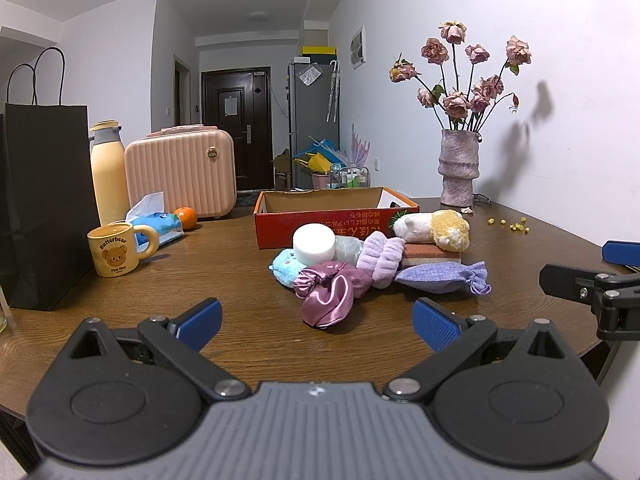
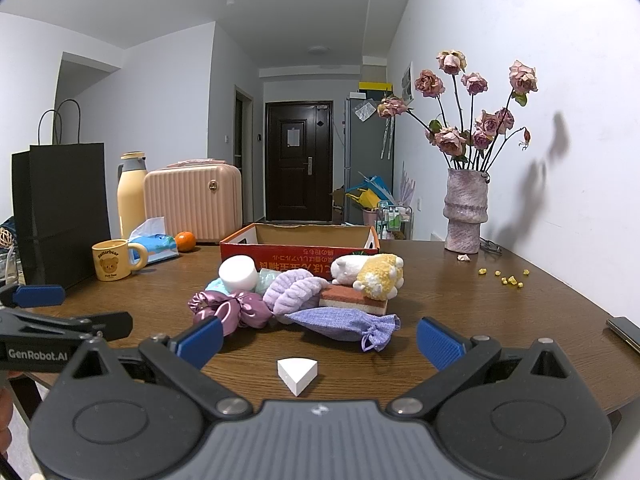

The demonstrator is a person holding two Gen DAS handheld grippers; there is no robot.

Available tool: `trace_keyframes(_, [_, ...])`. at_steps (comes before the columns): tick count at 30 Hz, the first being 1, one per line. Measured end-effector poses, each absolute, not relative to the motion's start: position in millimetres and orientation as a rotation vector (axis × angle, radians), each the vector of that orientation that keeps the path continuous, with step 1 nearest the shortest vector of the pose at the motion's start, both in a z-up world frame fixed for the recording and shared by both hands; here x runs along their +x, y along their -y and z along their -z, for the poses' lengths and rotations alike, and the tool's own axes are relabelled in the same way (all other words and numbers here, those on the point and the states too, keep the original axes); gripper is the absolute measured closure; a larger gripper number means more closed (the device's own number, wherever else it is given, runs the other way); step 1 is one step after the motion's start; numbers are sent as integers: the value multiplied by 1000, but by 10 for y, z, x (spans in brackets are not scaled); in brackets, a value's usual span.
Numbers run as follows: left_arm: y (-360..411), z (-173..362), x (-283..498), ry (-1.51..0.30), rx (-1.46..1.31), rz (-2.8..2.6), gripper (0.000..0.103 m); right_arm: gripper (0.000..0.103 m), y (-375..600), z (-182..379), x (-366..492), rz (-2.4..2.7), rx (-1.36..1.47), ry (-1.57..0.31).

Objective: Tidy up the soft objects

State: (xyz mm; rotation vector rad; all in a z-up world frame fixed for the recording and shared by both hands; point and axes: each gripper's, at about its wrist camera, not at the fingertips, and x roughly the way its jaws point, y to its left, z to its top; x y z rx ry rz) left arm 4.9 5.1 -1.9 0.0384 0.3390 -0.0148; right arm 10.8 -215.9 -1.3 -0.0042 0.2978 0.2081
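Observation:
A pile of soft things lies on the wooden table (image 1: pixel 224 280) in front of a red cardboard box (image 1: pixel 320 224) (image 2: pixel 296 250): a pink satin scrunchie (image 1: pixel 328 292) (image 2: pixel 232 308), a purple headband (image 1: pixel 380 258) (image 2: pixel 292 292), a lilac drawstring pouch (image 1: pixel 440 276) (image 2: pixel 344 322), a white-and-yellow plush (image 1: pixel 432 228) (image 2: pixel 368 272), a sponge (image 1: pixel 432 256) (image 2: pixel 352 298), a white round puff (image 1: pixel 314 244) (image 2: pixel 238 274) and a blue plush (image 1: pixel 286 266). My left gripper (image 1: pixel 318 326) is open and empty, short of the pile. My right gripper (image 2: pixel 318 340) is open and empty, above a white wedge sponge (image 2: pixel 298 374).
At the left stand a black paper bag (image 1: pixel 44 200), a yellow bear mug (image 1: pixel 116 254), a bottle (image 1: pixel 106 172), a tissue pack (image 1: pixel 158 224), an orange (image 1: pixel 186 216) and a pink case (image 1: pixel 180 172). A vase of dried roses (image 1: pixel 458 168) stands by the wall. A phone (image 2: pixel 624 330) lies at the right edge.

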Motion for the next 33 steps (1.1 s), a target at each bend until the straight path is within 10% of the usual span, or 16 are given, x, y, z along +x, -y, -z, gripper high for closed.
trace_keyframes(33, [-63, 39, 36, -337, 36, 14, 0, 0, 2141, 10, 118, -213, -7, -304])
